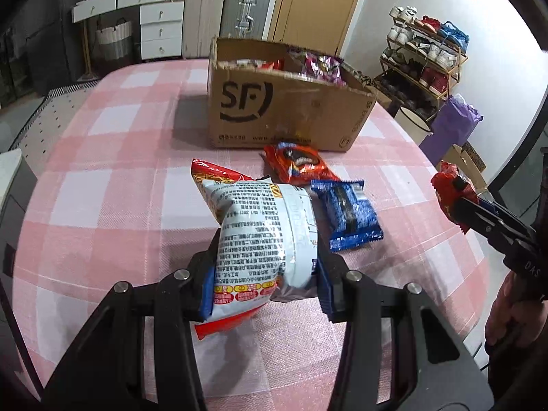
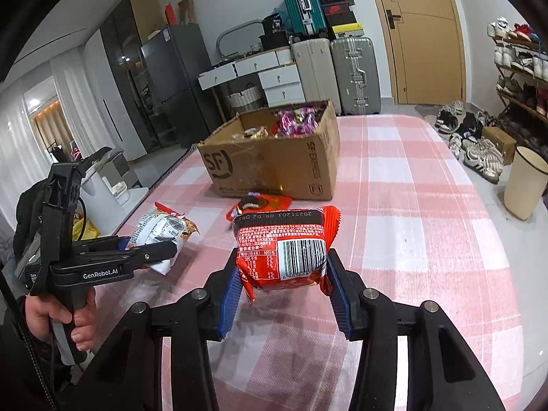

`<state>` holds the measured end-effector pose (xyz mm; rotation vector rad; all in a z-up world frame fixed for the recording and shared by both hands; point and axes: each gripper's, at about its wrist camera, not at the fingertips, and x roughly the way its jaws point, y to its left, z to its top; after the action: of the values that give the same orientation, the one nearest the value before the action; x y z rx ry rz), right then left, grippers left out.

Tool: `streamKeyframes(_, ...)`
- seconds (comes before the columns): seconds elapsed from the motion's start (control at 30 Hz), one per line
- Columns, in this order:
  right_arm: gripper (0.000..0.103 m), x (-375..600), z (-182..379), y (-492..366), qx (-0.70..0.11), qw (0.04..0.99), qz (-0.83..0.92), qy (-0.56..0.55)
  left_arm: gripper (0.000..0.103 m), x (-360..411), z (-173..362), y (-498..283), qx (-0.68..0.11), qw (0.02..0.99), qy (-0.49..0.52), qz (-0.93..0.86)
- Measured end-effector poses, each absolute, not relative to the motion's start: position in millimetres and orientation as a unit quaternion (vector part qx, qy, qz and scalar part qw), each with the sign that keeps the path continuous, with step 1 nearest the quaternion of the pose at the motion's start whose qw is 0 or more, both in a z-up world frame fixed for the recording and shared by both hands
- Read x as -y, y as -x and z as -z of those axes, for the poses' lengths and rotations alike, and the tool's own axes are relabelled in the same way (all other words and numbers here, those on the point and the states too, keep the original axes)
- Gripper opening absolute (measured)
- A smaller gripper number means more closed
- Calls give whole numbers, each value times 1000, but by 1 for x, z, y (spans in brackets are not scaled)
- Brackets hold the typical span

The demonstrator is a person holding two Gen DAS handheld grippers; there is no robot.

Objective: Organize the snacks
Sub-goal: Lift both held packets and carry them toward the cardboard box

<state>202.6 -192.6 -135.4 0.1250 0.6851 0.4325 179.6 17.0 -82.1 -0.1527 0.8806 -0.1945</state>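
My left gripper is shut on a puffy silver and red snack bag, lifted above the pink checked table. My right gripper is shut on a red snack packet with a barcode, also held off the table. Each gripper shows in the other's view: the right gripper with its red packet at the far right, the left gripper with its bag at the left. An orange cookie packet and a blue cookie packet lie before the open cardboard box, which holds several snacks.
The cardboard box stands at the table's far side. Beyond it are suitcases, white drawers and a door. A shoe rack, a cream bin and a purple bag stand off the table's right edge.
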Motion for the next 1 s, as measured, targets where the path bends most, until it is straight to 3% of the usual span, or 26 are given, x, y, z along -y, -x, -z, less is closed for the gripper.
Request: streamKeyframes(1.0, 47, 157, 41, -271, -273, 926, -259, -31, 43, -36, -49, -229, -355, 925, 42, 131)
